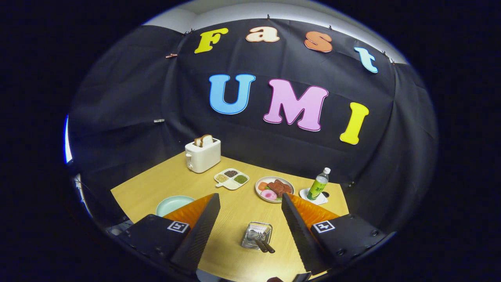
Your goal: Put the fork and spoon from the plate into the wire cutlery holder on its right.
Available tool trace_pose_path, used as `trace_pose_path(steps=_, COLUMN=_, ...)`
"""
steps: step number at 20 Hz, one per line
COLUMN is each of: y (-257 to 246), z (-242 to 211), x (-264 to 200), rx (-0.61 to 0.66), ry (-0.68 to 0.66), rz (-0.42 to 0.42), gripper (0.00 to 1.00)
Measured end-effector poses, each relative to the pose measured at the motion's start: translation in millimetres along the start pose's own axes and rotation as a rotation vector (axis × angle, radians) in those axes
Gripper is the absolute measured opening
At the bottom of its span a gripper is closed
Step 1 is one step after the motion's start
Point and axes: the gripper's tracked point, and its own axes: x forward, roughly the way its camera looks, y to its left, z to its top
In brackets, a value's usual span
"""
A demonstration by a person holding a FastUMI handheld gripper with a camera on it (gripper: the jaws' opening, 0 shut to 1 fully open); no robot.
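Gripper [250, 219] spread wide, gripping nothing, lower centre of frame; small square wire cutlery holder [257, 235] between the fingers with dark-handled fork and spoon [263, 243] seemingly already inside; pale green round plate [172, 203] lower left looking bare; risk of clipping and toppling that light holder.

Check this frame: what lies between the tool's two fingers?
In the gripper view, the wire cutlery holder stands on the wooden table between the open tool's fingers, with two dark-handled utensils already in it.
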Motion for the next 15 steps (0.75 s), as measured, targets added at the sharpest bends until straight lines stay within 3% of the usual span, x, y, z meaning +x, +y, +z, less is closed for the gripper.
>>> trace_pose_path(steps=6, y=-1.6, z=-10.5, x=-12.8, rx=-0.043, ry=-0.009, rz=0.043, gripper=0.98)
trace_pose_path(steps=15, y=-35.9, z=-18.3, x=-23.1, rx=-0.019, ry=0.016, rz=0.012, gripper=0.98)
